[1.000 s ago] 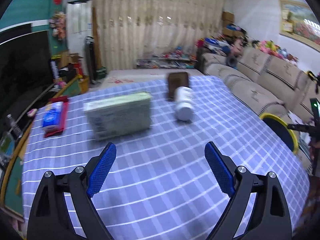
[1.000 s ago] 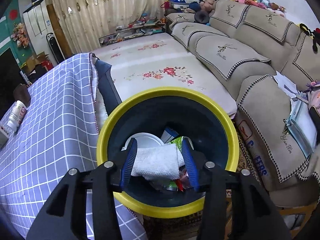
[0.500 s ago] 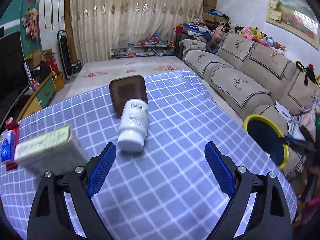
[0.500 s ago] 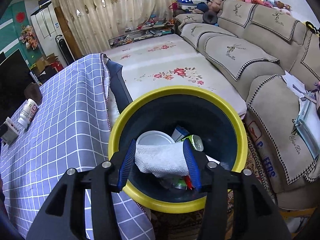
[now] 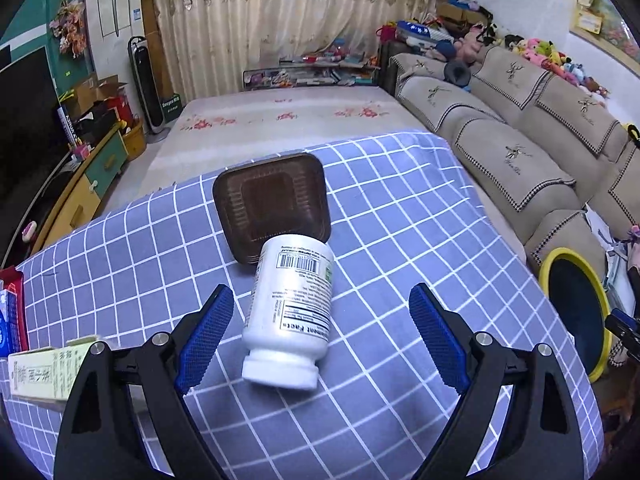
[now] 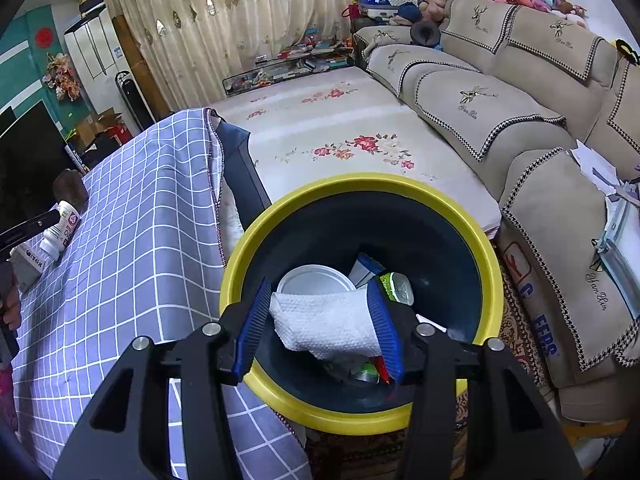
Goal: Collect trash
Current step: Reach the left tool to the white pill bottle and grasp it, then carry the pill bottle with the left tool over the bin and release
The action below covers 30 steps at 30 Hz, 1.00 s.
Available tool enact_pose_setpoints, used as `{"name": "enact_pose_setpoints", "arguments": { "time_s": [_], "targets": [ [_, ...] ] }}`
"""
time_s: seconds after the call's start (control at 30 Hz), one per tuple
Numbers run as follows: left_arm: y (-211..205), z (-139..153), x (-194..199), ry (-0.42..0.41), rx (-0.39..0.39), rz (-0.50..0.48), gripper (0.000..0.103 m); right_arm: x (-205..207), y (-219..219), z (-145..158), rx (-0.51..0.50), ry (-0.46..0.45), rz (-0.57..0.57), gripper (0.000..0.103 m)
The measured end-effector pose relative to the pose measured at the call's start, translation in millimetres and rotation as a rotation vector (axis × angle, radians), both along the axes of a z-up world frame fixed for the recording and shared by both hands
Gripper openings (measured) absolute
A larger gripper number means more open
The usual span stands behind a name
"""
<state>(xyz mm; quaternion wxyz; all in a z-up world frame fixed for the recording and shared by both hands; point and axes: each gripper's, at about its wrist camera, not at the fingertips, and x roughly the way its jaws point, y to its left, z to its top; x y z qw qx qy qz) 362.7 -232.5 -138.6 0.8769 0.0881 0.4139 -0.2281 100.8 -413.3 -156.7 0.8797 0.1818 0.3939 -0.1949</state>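
Observation:
A white pill bottle [image 5: 290, 312] lies on its side on the blue checked tablecloth [image 5: 400, 240], cap toward me, between the jaws of my open left gripper [image 5: 320, 328]. A brown plastic tray [image 5: 272, 206] lies just behind it. My right gripper [image 6: 320, 320] is shut on a crumpled white paper towel [image 6: 324, 324] and holds it over the yellow-rimmed dark bin [image 6: 490, 264], which holds a white lid, a can and other trash. The bin also shows in the left wrist view [image 5: 576, 300], and the bottle in the right wrist view [image 6: 60, 230].
A cream carton [image 5: 48, 372] lies at the left of the table, a red and blue pack [image 5: 10, 312] beyond it. A beige sofa [image 6: 520, 100] stands right of the bin, a flowered rug [image 6: 340, 132] behind it. A TV cabinet [image 5: 88, 184] stands left.
My left gripper swung right from the carton and closed in on the pill bottle, now between its open jaws. My right gripper rose slightly over the bin, still holding the towel.

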Motion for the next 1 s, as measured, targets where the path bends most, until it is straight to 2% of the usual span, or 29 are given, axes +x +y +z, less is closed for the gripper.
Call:
{"name": "enact_pose_setpoints", "arguments": {
  "time_s": [0.1, 0.3, 0.37, 0.47, 0.7, 1.0],
  "targets": [
    [-2.4, -8.5, 7.9, 0.027, 0.009, 0.006, 0.087, 1.0, 1.6, -1.0, 0.002, 0.0, 0.007, 0.048],
    [-6.9, -22.2, 19.2, 0.052, 0.039, 0.007, 0.073, 5.4, 5.0, -5.0, 0.007, 0.008, 0.02, 0.048],
    [-8.5, -25.8, 23.0, 0.061, 0.048, 0.011, 0.066, 6.5, 6.0, -5.9, 0.008, 0.011, 0.024, 0.048],
    [-9.9, -29.4, 25.5, 0.085, 0.052, 0.022, 0.048, 7.8, 6.8, -6.5, 0.009, 0.013, 0.027, 0.048],
    [-7.1, -27.6, 9.7, 0.075, 0.057, 0.015, 0.047, 6.4, 9.7, -5.6, 0.01, 0.007, 0.036, 0.048],
    [-11.6, 0.8, -57.6, 0.032, 0.034, -0.075, 0.047, -5.3, 10.8, 1.7, 0.004, -0.014, 0.04, 0.048]
  ]
}}
